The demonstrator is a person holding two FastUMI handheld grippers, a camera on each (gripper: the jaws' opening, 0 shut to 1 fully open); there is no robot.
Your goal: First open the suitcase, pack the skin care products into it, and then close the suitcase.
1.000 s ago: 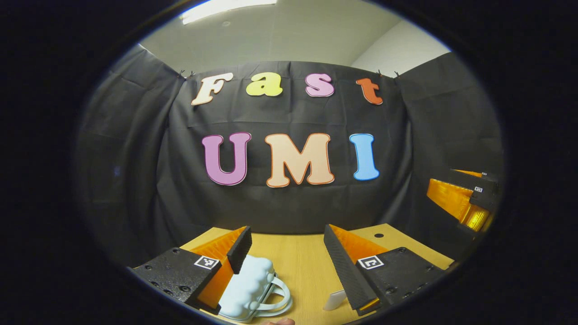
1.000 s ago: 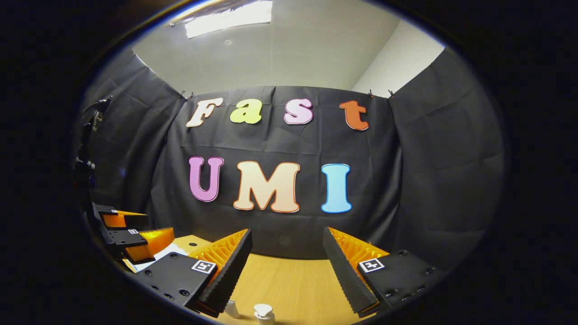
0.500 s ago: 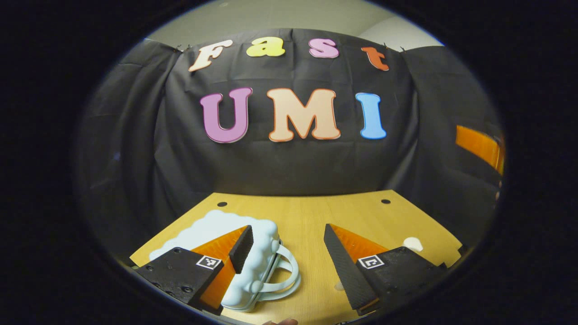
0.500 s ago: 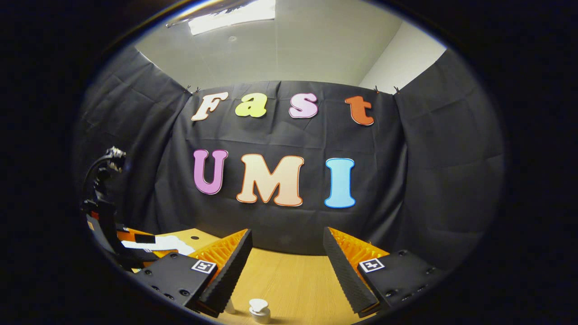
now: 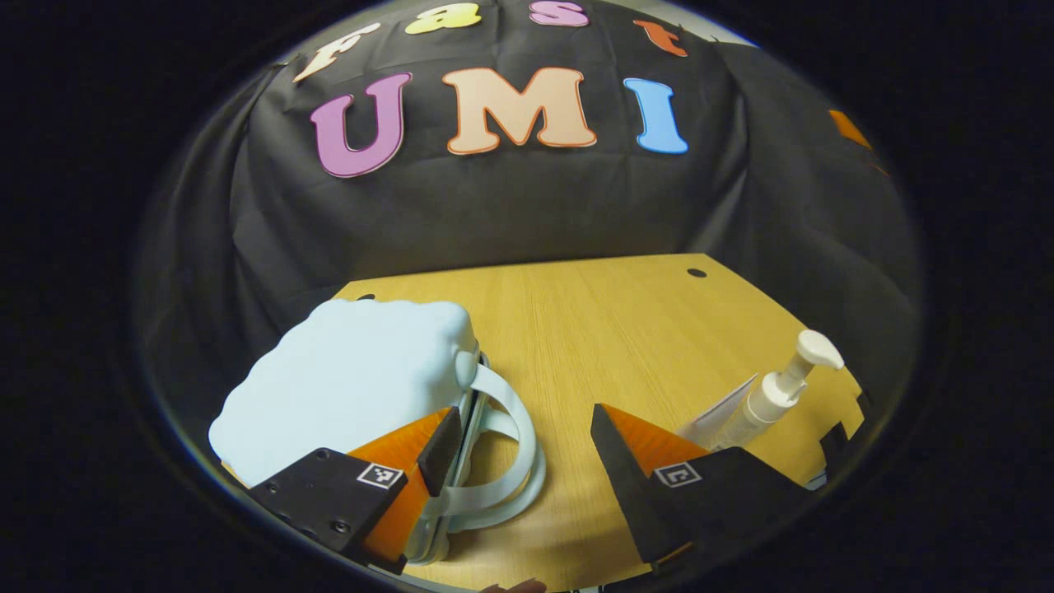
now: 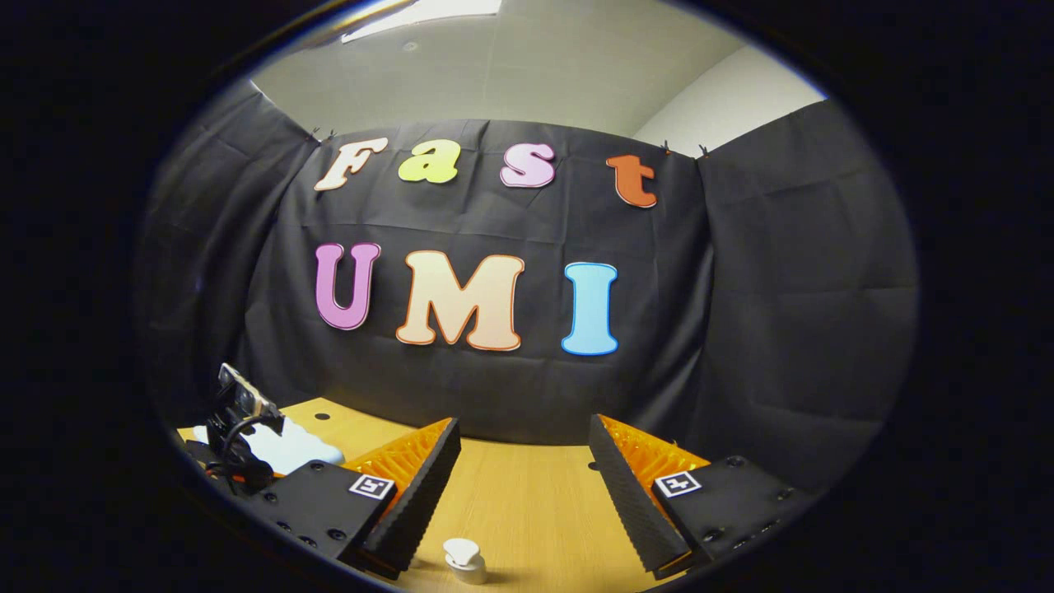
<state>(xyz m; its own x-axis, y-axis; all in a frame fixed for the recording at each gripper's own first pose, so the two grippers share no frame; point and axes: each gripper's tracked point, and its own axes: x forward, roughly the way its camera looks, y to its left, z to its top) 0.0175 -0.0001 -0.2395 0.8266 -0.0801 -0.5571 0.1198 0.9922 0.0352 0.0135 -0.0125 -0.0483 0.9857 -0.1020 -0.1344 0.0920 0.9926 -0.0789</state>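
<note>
Tilting lower than a second ago, left gripper (image 5: 523, 428), jaws wide, over closed pale-blue suitcase (image 5: 346, 379) on tabletop (image 5: 609, 313); pump bottle (image 5: 774, 395) just right. Right gripper (image 6: 523, 461) wide above bottle.

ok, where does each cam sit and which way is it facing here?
Left gripper view: rides the left gripper, pitched down at the wooden table; the pale blue suitcase is by its open fingers, the pump bottle to the right.
Right gripper view: rides the right gripper, level toward the black cloth wall; open fingers above the pump bottle top, the left gripper at far left over the suitcase.
Shared: table, wall, suitcase, pump bottle.
</note>
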